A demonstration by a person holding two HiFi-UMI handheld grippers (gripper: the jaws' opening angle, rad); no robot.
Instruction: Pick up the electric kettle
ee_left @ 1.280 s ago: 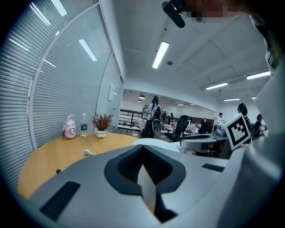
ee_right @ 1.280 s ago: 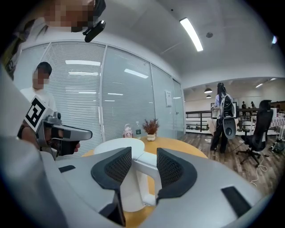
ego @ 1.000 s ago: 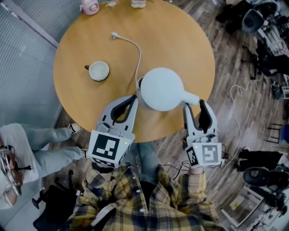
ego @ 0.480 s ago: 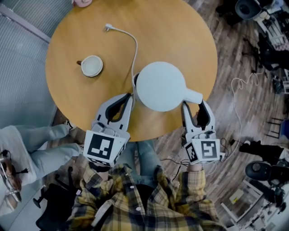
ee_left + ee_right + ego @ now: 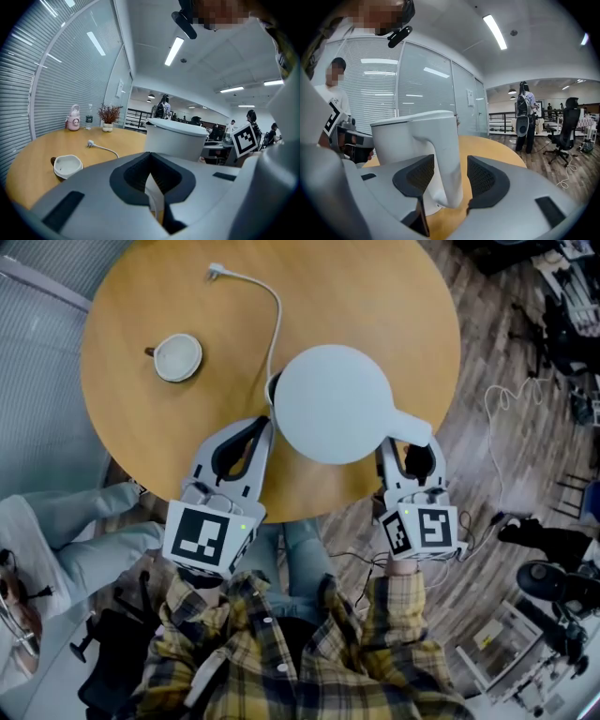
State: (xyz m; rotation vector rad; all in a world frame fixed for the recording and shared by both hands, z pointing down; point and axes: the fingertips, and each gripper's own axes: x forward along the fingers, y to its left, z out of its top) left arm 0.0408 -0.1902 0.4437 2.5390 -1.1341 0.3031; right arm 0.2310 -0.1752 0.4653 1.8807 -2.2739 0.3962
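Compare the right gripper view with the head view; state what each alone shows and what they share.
Only the right gripper view: the gap between the white electric kettle's handle and one pad of the open right claw, plus a standing person and a black office chair. Only the head view: the white ceramic cup, the white power cord with its plug, the yellow plaid shirt. Both: that kettle on the round wooden table.

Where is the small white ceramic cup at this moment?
In the head view, the small white ceramic cup sits on the left part of the round wooden table, left of the white power cord and beyond the left gripper.
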